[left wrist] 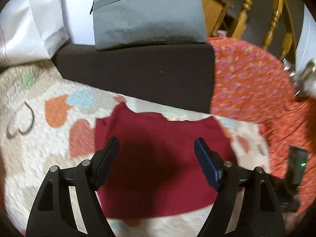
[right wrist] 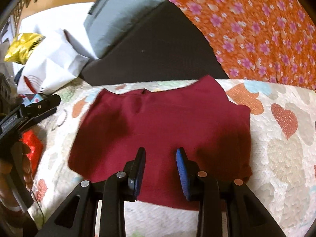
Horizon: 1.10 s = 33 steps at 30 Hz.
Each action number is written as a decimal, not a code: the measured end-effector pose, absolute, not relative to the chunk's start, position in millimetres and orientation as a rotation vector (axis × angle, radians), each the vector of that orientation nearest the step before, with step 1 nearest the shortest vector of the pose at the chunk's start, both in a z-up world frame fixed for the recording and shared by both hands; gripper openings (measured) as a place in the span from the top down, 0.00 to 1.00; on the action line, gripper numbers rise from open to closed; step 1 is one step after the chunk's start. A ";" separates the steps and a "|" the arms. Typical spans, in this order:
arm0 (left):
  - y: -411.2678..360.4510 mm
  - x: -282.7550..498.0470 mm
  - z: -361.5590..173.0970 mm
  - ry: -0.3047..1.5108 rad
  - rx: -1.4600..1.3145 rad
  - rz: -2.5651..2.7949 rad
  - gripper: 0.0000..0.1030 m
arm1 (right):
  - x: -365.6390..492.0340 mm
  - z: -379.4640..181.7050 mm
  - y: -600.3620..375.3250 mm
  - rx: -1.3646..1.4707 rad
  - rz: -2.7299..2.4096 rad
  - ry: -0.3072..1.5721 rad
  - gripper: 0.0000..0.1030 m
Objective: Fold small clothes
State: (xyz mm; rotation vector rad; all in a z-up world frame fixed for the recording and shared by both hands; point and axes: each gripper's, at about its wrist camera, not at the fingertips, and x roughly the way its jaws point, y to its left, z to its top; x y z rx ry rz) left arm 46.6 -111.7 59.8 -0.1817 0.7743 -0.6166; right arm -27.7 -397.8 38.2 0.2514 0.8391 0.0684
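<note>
Red garment [right wrist: 164, 122] lies flat on heart-print blanket [right wrist: 282, 148]; left gripper [left wrist: 157, 150] above it, fingers spread, empty; right gripper [right wrist: 161, 158] over its near hem, fingers parted, gripping nothing.

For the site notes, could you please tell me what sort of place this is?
Most likely a room in a home: a heart-patterned quilt carries the red garment, with a grey bag and turned wooden chair behind.
</note>
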 end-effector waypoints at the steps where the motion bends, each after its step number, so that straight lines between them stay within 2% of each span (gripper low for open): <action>1: -109.1 42.1 59.9 0.784 -0.194 -0.616 0.24 | -28.9 40.3 -395.9 0.251 0.073 0.836 0.70; 17: -85.8 -0.5 63.3 0.662 0.000 -0.375 0.24 | -36.2 50.9 -341.7 0.183 0.158 0.827 0.70; 33: -87.9 22.7 34.9 0.732 0.093 -0.276 0.24 | -8.0 33.8 -313.1 0.184 0.172 0.853 0.66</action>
